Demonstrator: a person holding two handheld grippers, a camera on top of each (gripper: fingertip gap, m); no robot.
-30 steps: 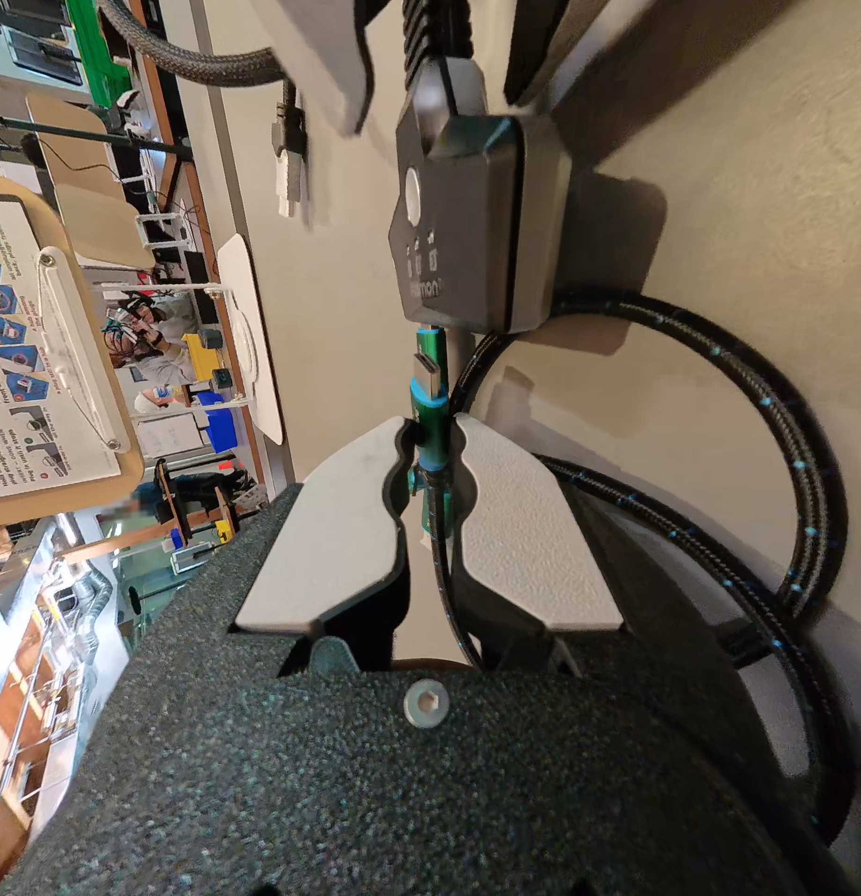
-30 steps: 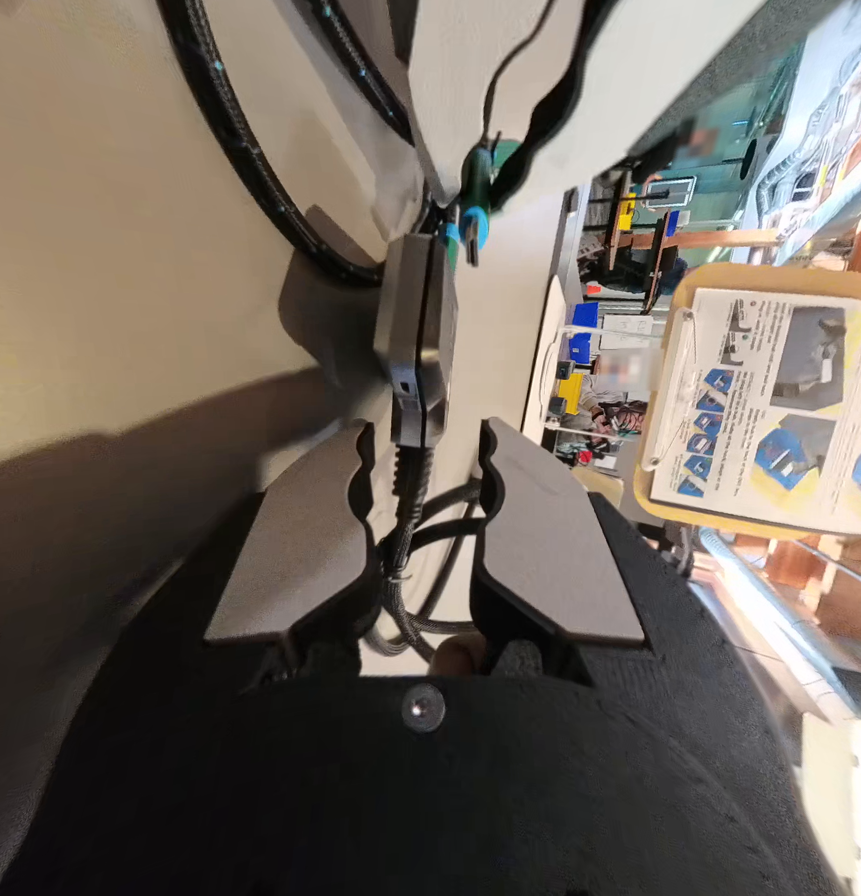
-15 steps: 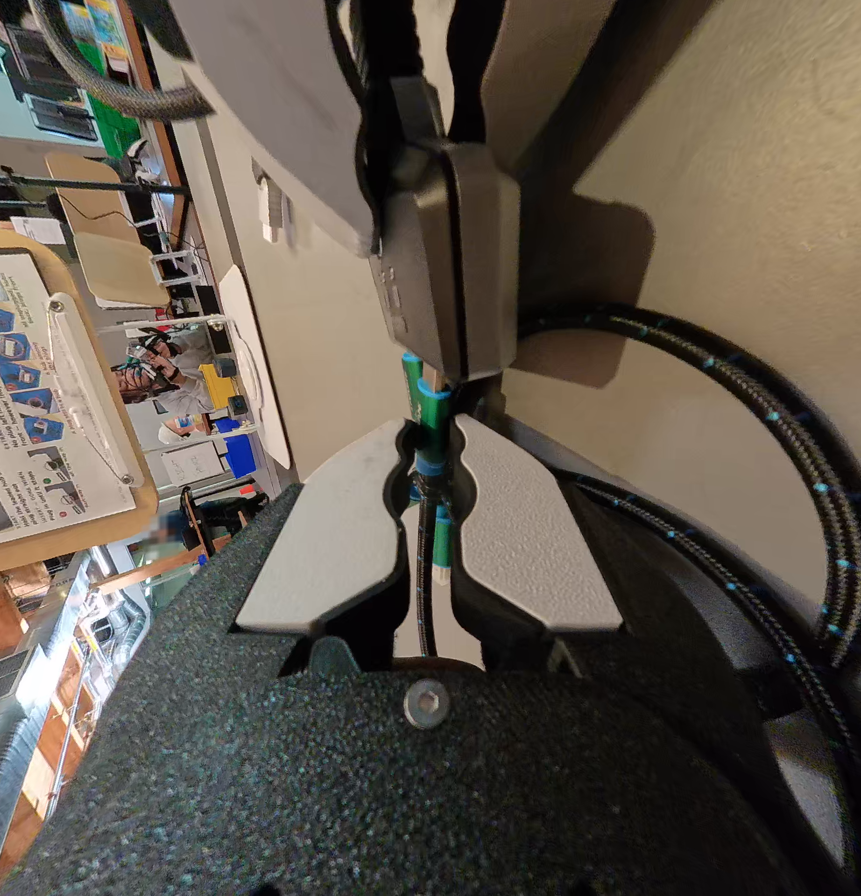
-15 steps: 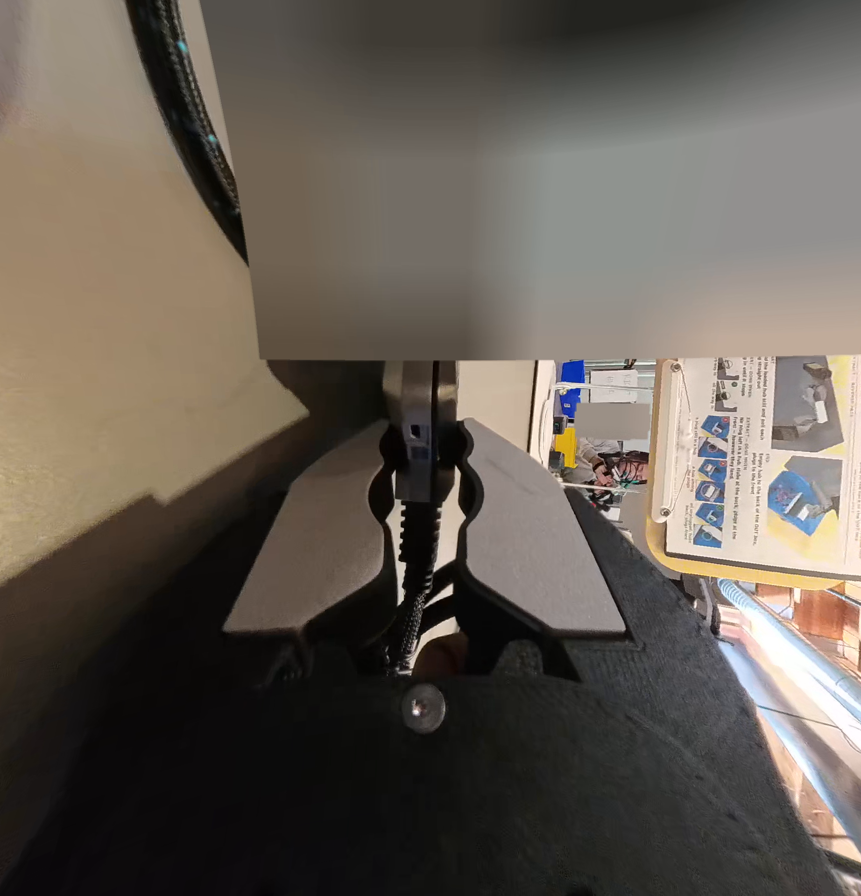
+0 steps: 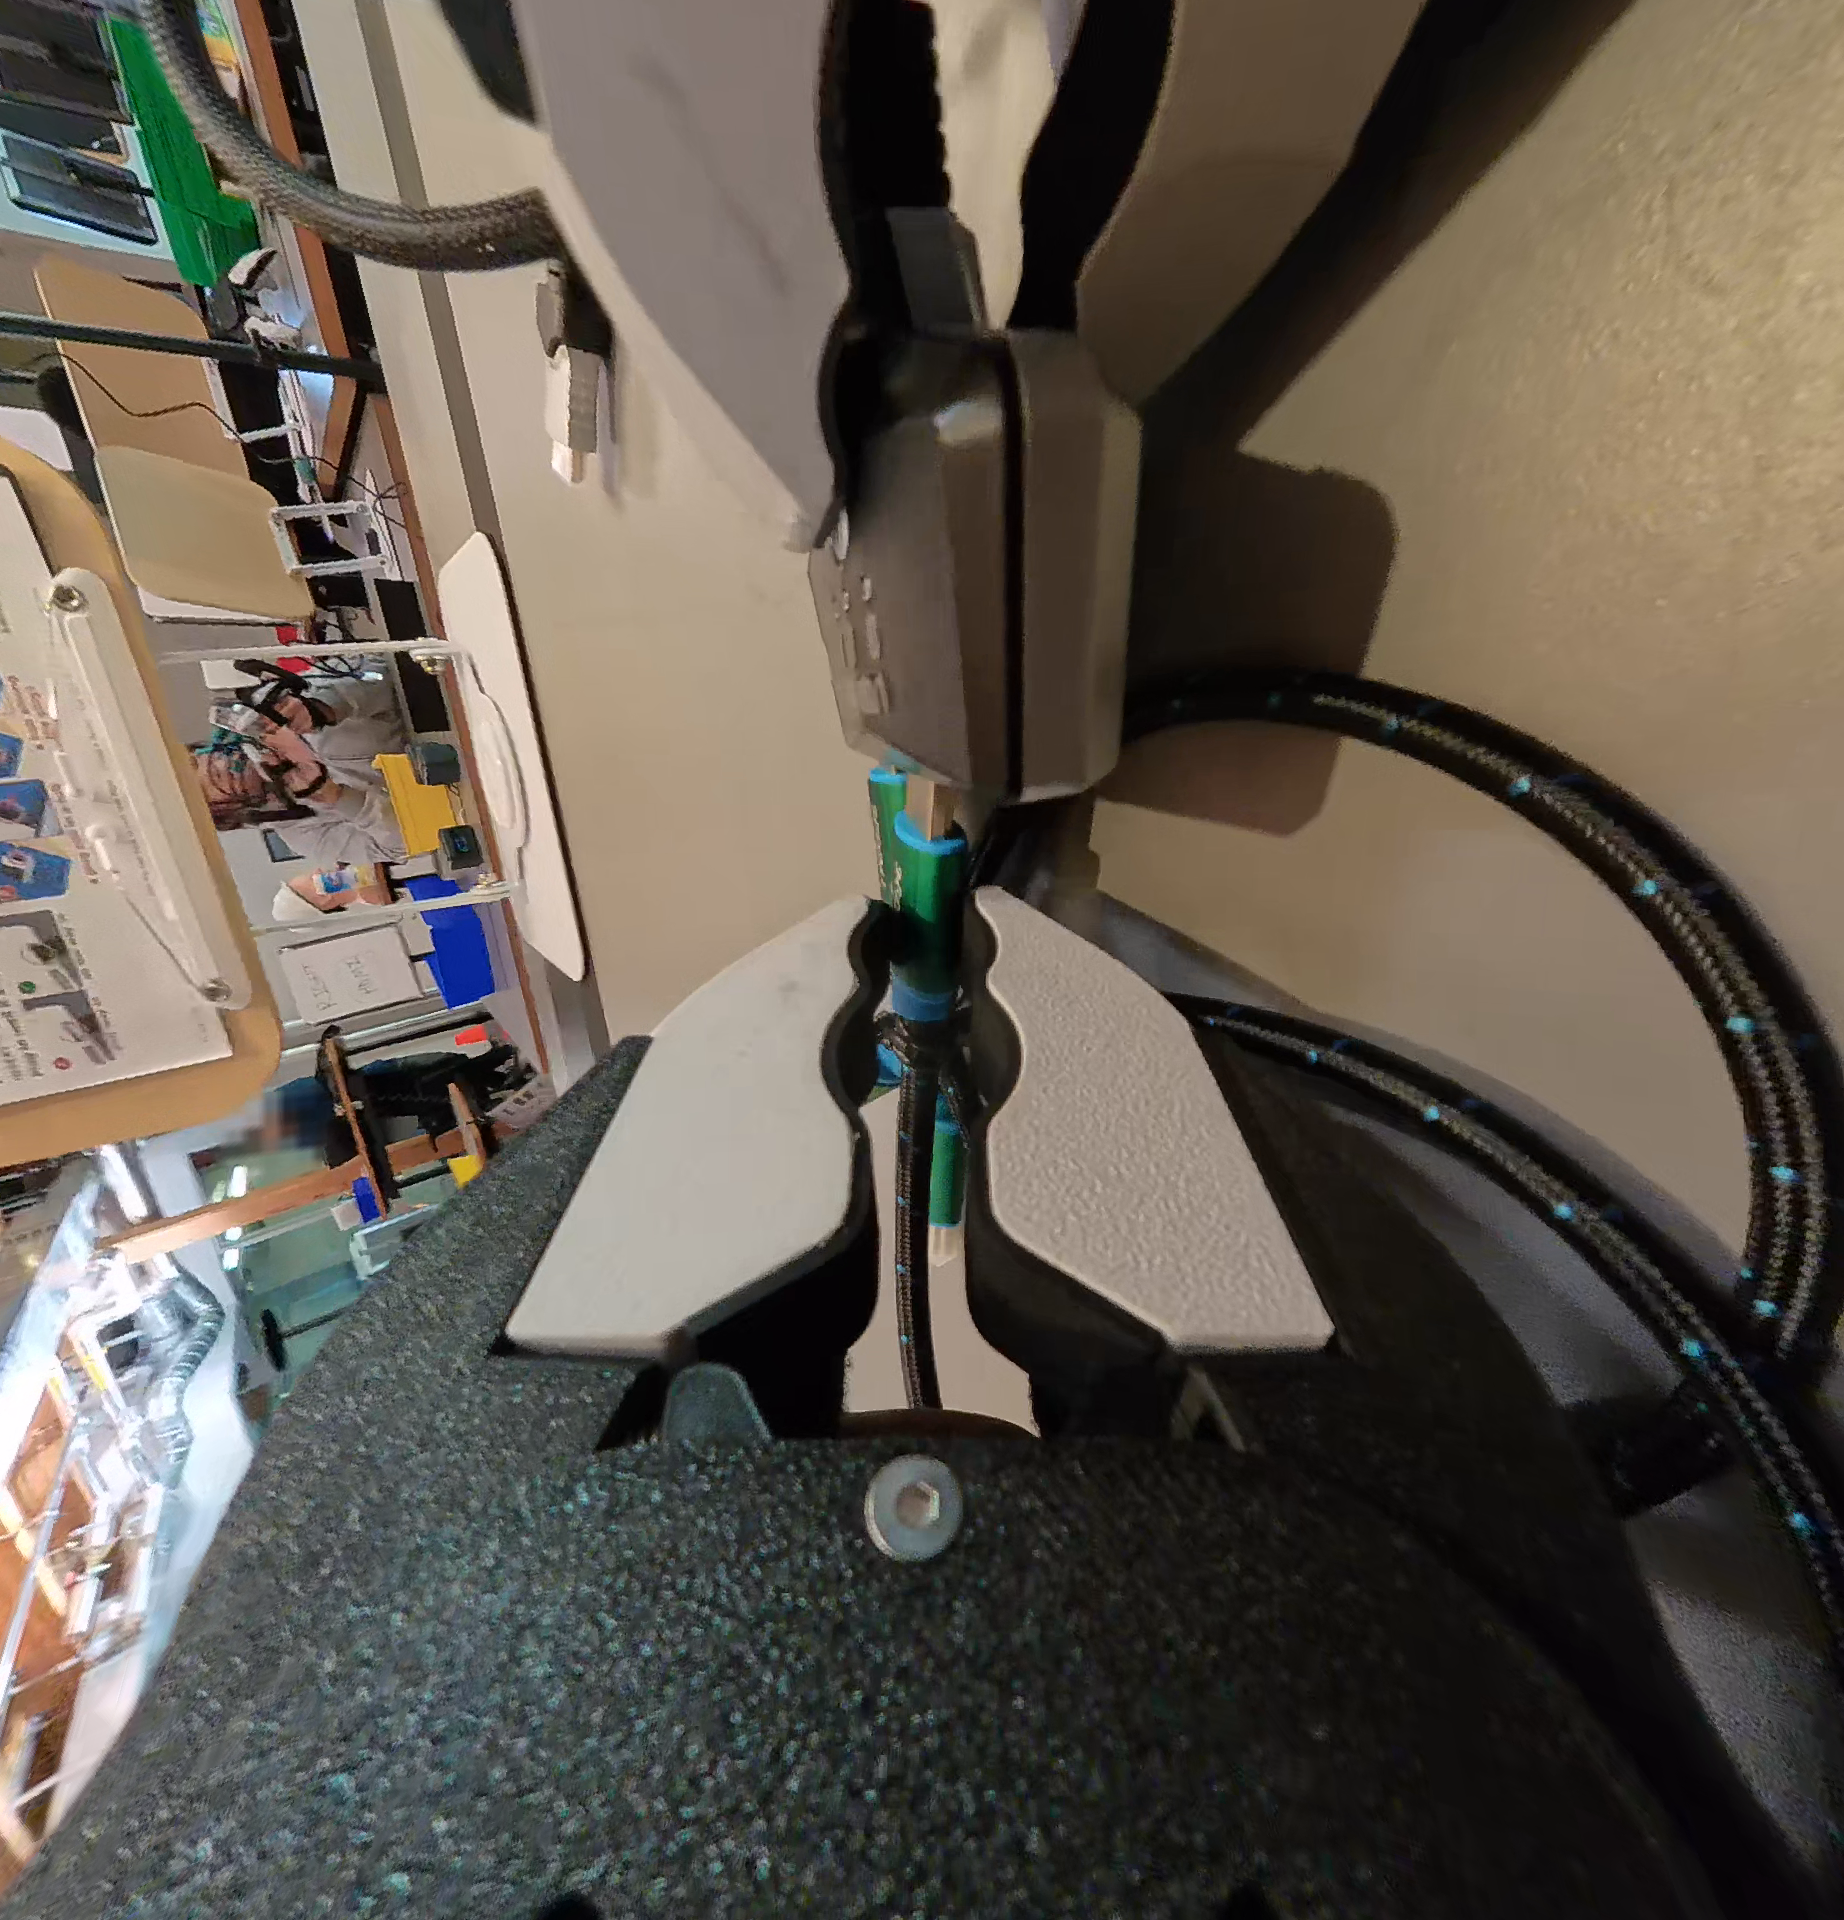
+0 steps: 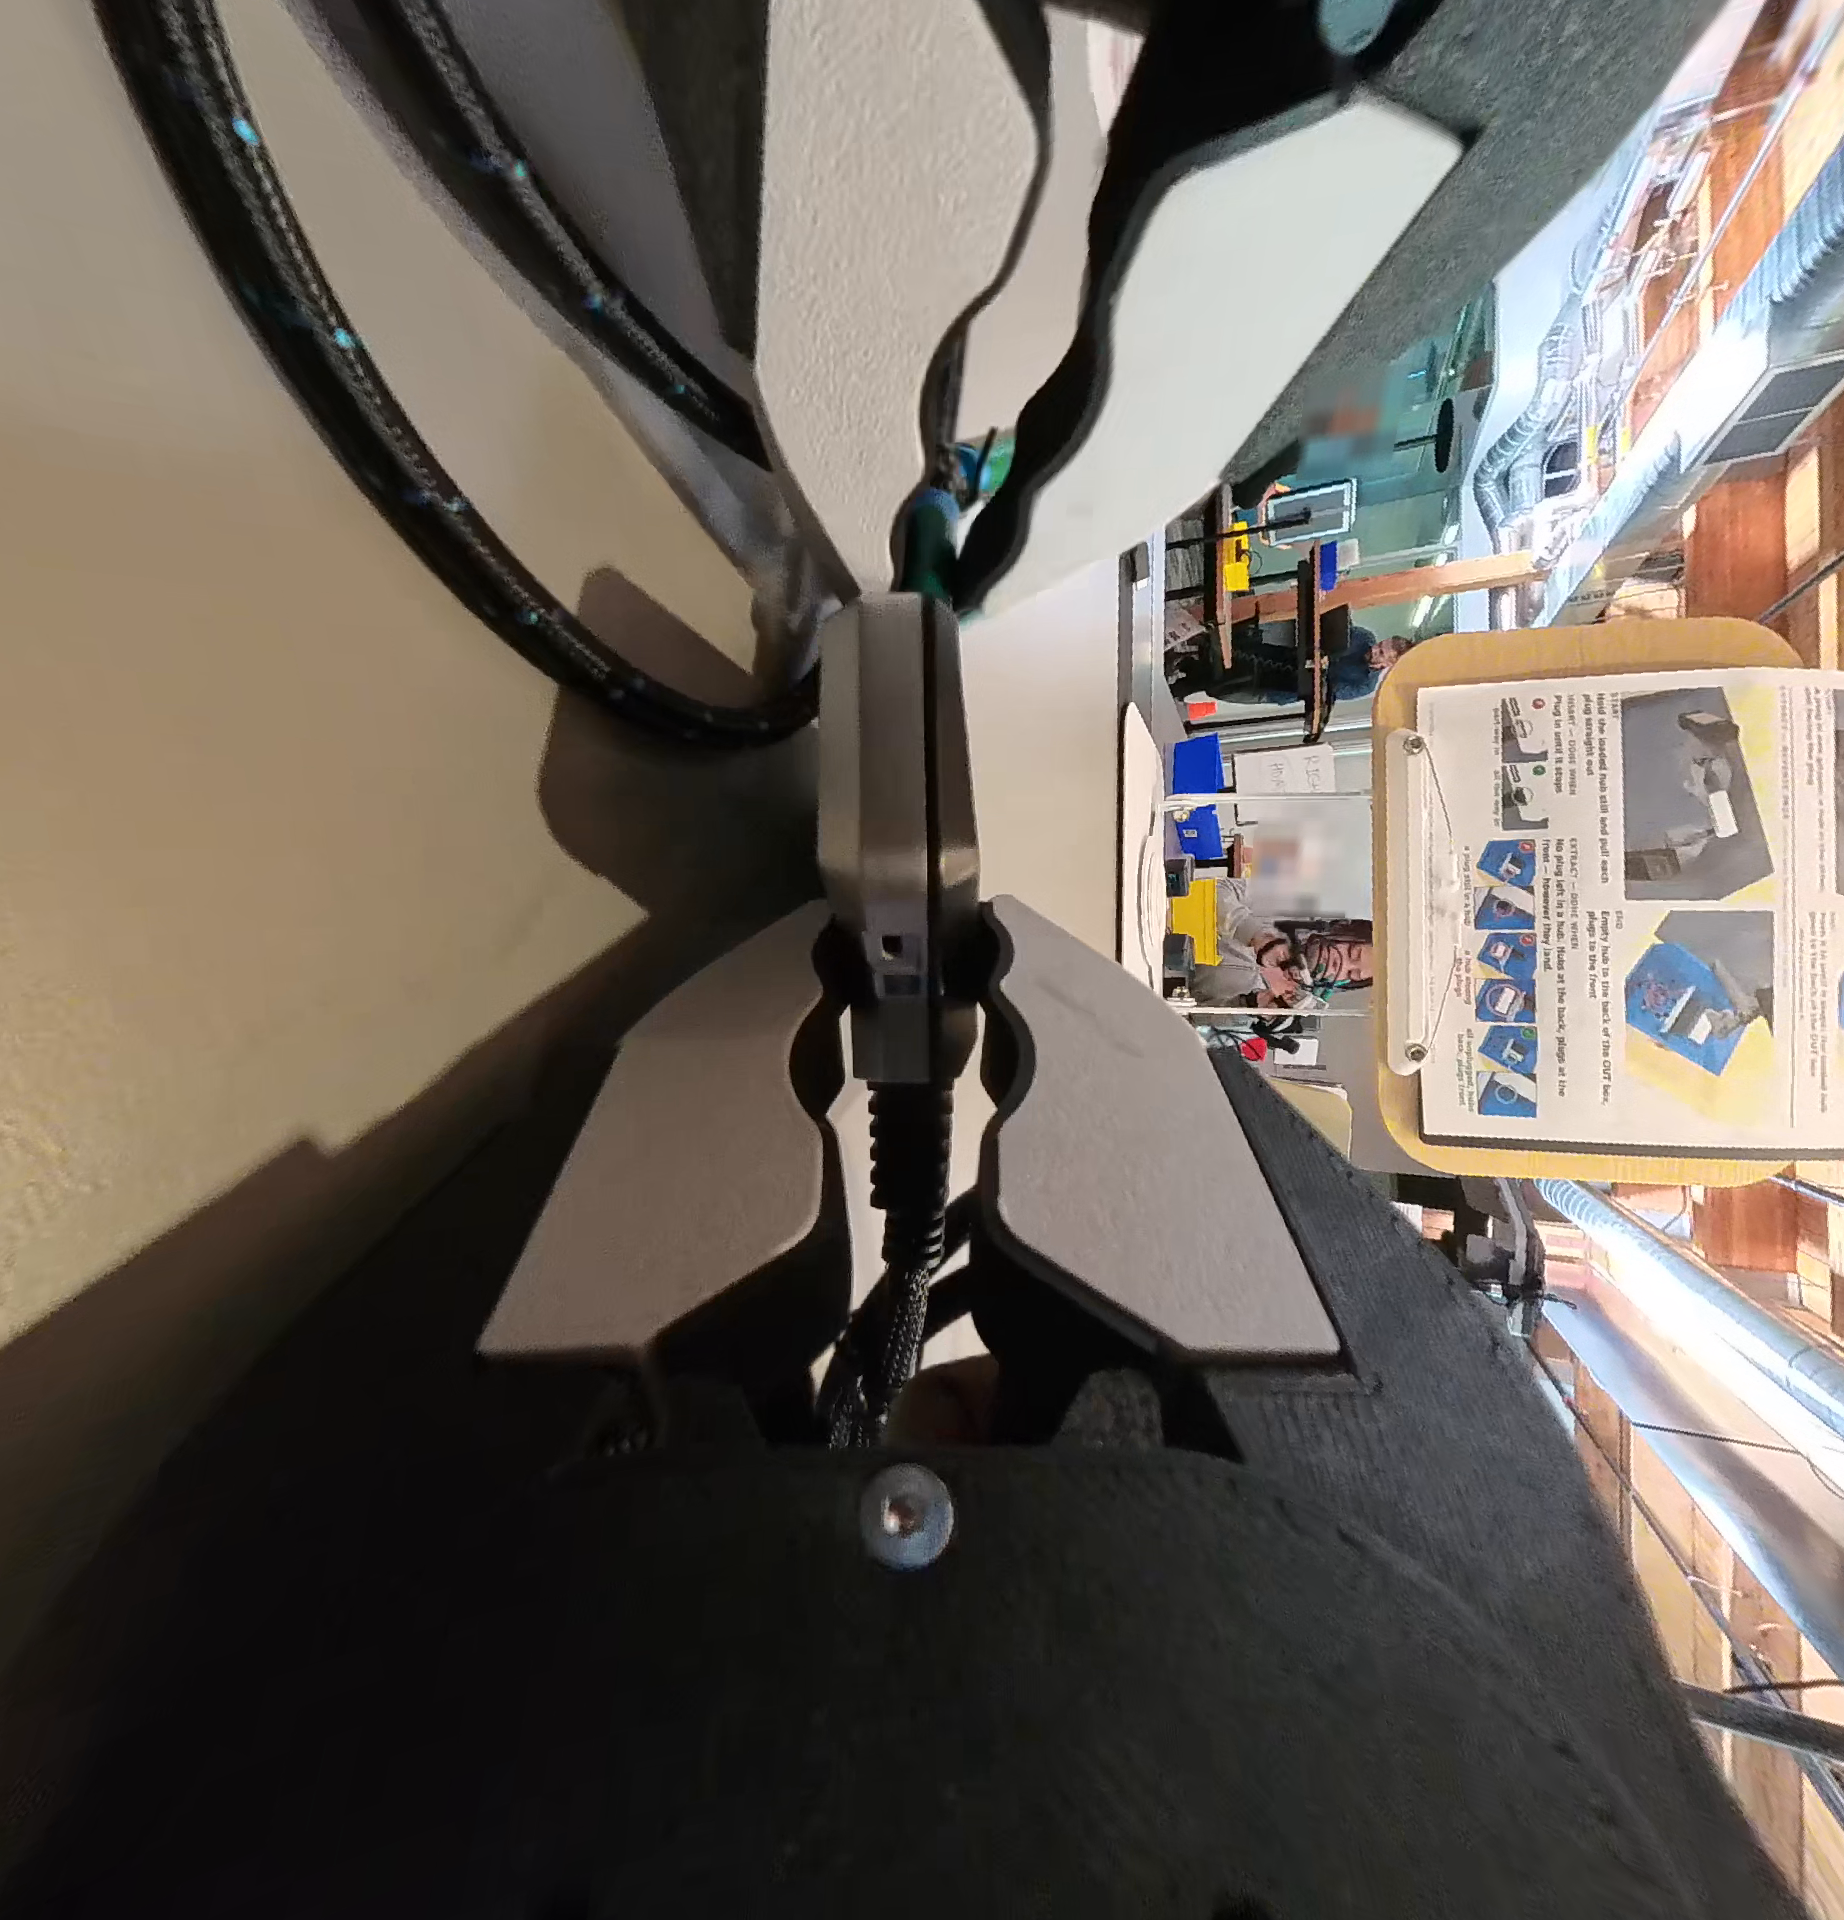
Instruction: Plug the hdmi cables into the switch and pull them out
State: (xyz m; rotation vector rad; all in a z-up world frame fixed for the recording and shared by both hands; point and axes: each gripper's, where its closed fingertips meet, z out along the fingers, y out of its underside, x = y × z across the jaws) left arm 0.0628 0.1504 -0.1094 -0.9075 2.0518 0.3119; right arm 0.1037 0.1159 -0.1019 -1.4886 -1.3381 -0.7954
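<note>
My left gripper (image 5: 923, 920) is shut on a green plug with blue ends (image 5: 926, 883). The plug's metal tip touches the lower edge of a grey hub (image 5: 985, 603). A black braided cable with blue flecks (image 5: 1749, 987) loops to the right, and a second green plug end (image 5: 944, 1174) hangs between my left fingers. My right gripper (image 6: 902, 940) is shut on the cable end of the grey hub (image 6: 892, 769) and holds it edge-on. In the right wrist view the green plug (image 6: 933, 540) sits just past the hub, between the left gripper's fingers (image 6: 876, 208).
A beige table top (image 5: 1572, 364) lies under both grippers. A wooden board with a printed sheet (image 6: 1624, 894) stands at the side. A white connector on a dark cable (image 5: 575, 416) lies farther off. A person (image 5: 305, 748) sits at a bench in the background.
My right gripper's fingers closed on the hub's cable end; a second ago they stood apart around it. The hub has turned edge-on and come up against the plug in my left gripper.
</note>
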